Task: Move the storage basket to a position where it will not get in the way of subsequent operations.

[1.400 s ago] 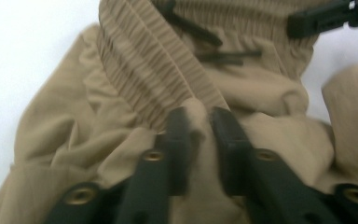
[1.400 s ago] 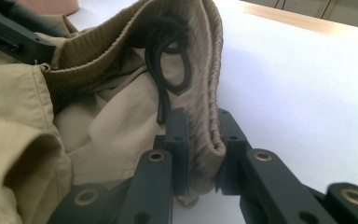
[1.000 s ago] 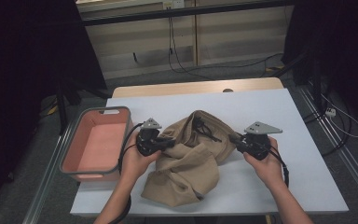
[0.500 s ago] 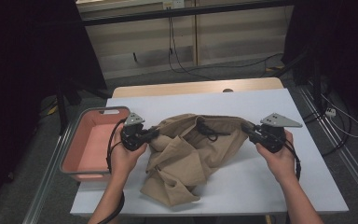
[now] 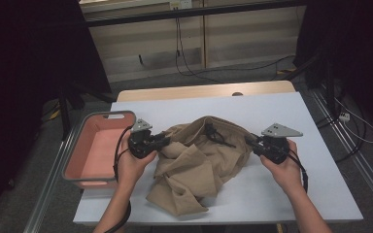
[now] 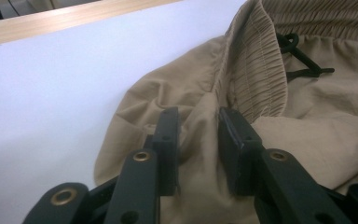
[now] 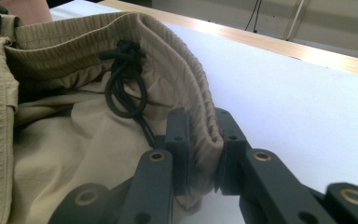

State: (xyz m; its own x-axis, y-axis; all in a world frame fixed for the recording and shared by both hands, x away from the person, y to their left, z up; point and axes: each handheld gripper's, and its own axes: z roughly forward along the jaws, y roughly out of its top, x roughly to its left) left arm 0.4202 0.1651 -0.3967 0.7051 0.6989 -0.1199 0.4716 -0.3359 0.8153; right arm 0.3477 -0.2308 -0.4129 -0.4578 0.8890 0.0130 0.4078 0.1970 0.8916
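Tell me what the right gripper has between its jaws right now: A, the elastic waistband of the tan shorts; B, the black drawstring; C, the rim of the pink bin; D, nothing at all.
A: in the right gripper view the right gripper pinches the gathered waistband of the tan shorts, while the black drawstring lies loose farther along and the pink bin sits across the table.

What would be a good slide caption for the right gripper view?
Black tongs pinch the ribbed waistband of tan trousers on a white table, dark drawstring knotted just behind.
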